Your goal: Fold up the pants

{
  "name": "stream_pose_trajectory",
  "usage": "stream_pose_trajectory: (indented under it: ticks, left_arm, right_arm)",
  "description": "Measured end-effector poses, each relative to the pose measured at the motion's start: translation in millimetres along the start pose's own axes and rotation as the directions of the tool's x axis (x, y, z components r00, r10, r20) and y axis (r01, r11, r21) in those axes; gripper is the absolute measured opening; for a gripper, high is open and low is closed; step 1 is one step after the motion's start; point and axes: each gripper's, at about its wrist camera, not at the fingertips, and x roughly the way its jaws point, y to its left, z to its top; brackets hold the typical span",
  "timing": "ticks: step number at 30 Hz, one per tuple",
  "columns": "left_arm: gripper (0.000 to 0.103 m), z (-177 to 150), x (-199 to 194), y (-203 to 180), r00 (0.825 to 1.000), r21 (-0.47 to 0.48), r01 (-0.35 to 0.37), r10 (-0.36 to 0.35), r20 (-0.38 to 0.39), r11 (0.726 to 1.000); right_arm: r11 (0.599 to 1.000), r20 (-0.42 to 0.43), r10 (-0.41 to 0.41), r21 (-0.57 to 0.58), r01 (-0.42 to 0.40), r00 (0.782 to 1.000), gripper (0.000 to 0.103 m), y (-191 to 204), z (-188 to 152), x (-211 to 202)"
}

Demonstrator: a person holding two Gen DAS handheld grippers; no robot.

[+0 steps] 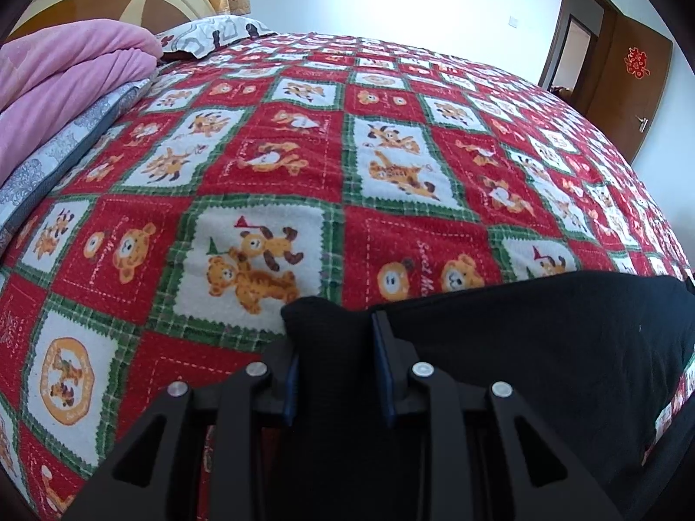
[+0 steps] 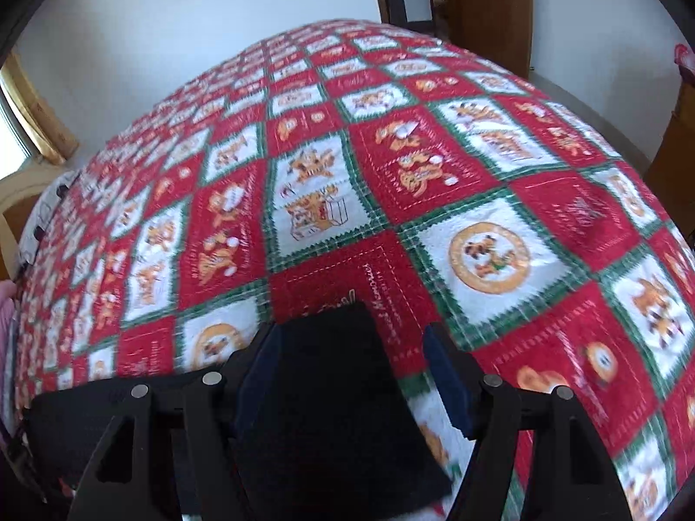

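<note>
Black pants (image 1: 543, 347) lie on a red, green and white patchwork bedspread (image 1: 304, 152). My left gripper (image 1: 336, 347) has its two blue-padded fingers pressed against a bunched corner of the black cloth, which fills the narrow gap between them. In the right wrist view my right gripper (image 2: 347, 347) has its fingers wide apart, and an end of the black pants (image 2: 330, 399) lies between them, against the left finger and clear of the right one. The bedspread (image 2: 347, 173) shows beyond.
A pink blanket (image 1: 65, 87) and a patterned pillow (image 1: 208, 34) lie at the bed's far left. A brown door (image 1: 625, 87) stands at the far right. A door (image 2: 491, 4) and white wall lie beyond the bed in the right wrist view.
</note>
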Motion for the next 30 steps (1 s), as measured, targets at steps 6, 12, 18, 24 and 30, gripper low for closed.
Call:
stream_pose_trajectory:
  ticks: [6,12,18,24,30]
  left_arm:
    - [0.030,-0.4,1.4,-0.5,1.000,-0.004,0.003,-0.003,0.002,1.000]
    - [0.015,1.4,-5.4,-7.4,1.000,0.040,-0.017,0.016,0.025,0.999]
    - [0.013,5.1,-55.6,-5.0,0.983,0.009,0.078,-0.079,0.165,0.997]
    - [0.013,-7.2,-106.9,11.1,0.930,-0.044,0.233,-0.209,0.302,0.971]
    - [0.013,-36.2,-121.2,10.6,0.915,-0.028,0.278,-0.256,0.313,0.960]
  right_arm:
    - [0.997,-0.065,0.033,-0.073,-0.038,0.997,0.022,12.2,-2.4,28.1]
    - [0.989,0.031,0.030,-0.147,-0.025,0.999,0.011,29.3,-10.2,-10.2]
    - [0.972,0.220,0.082,-0.231,-0.029,0.972,0.011,43.8,-27.3,-92.8]
    - [0.967,0.389,0.161,-0.247,-0.066,0.907,0.004,20.2,-60.7,-171.9]
    - [0.968,0.367,0.161,-0.240,-0.074,0.916,0.004,-3.6,-100.3,-184.3]
